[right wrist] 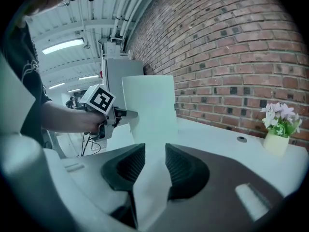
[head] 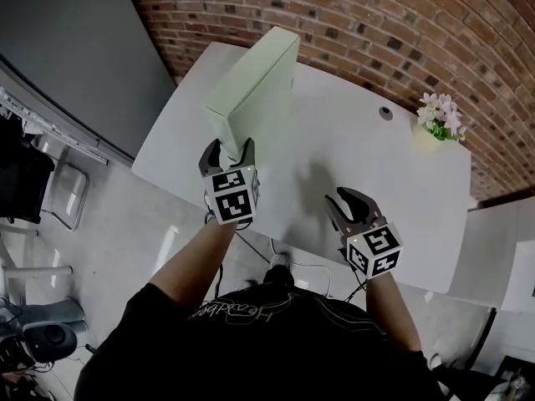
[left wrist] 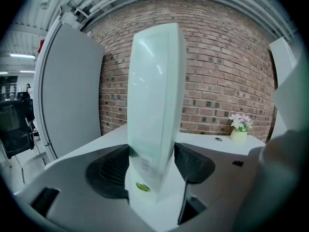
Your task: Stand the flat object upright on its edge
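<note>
A flat white box (head: 255, 82) stands upright on its narrow edge at the left end of the white table (head: 376, 165). My left gripper (head: 226, 150) is shut on the box's near lower edge. In the left gripper view the box (left wrist: 157, 95) fills the gap between both black pads (left wrist: 190, 163). My right gripper (head: 349, 199) hovers over the table's front edge, to the right of the box, open and holding nothing. In the right gripper view the box (right wrist: 149, 108) rises beyond the parted jaws of my right gripper (right wrist: 155, 166), with the left gripper (right wrist: 126, 114) clamped on its side.
A small pot of pink and white flowers (head: 440, 117) sits at the table's far right, near a round cable hole (head: 385, 113). A brick wall (head: 376, 15) runs behind the table. A grey panel (head: 75, 48) and a chair (head: 63, 195) stand to the left.
</note>
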`<state>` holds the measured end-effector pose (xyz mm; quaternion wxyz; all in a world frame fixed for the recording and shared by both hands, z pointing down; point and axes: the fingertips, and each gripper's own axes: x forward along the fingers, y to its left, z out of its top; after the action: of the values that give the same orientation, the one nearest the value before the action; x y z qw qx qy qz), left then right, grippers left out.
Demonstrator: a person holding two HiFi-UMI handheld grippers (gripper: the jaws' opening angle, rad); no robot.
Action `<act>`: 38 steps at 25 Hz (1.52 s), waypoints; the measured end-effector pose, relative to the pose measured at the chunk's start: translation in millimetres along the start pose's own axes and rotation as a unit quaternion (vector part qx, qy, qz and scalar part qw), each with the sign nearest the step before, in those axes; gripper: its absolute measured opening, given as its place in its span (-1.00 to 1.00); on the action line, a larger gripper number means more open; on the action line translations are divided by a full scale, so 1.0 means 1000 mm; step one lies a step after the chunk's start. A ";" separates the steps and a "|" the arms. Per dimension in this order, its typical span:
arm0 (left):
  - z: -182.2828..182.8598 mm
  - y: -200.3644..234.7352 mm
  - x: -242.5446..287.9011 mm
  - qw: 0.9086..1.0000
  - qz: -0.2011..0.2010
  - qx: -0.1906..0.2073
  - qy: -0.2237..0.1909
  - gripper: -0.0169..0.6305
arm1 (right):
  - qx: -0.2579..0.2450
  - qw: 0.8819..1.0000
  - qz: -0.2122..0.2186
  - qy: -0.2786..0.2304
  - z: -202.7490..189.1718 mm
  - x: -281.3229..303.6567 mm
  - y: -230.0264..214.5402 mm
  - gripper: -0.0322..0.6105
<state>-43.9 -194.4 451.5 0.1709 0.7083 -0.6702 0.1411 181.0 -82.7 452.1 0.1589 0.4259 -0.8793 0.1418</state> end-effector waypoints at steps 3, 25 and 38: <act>0.005 -0.005 0.009 1.000 0.007 -0.003 -0.003 -0.03 | 0.002 1.000 0.002 0.002 0.000 0.001 -0.011 -0.48; 0.026 -0.032 0.056 1.000 0.020 -0.005 -0.009 -0.03 | 0.009 1.000 0.013 0.014 -0.006 0.013 -0.070 -0.48; 0.031 -0.032 0.062 1.000 -0.004 0.008 -0.010 0.01 | 0.013 1.000 0.010 0.017 -0.008 0.013 -0.072 -0.48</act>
<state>-8.8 -262.0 448.4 0.1586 0.7138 -0.6679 0.1386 231.4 -132.0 472.4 0.1665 0.4164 -0.8791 0.1615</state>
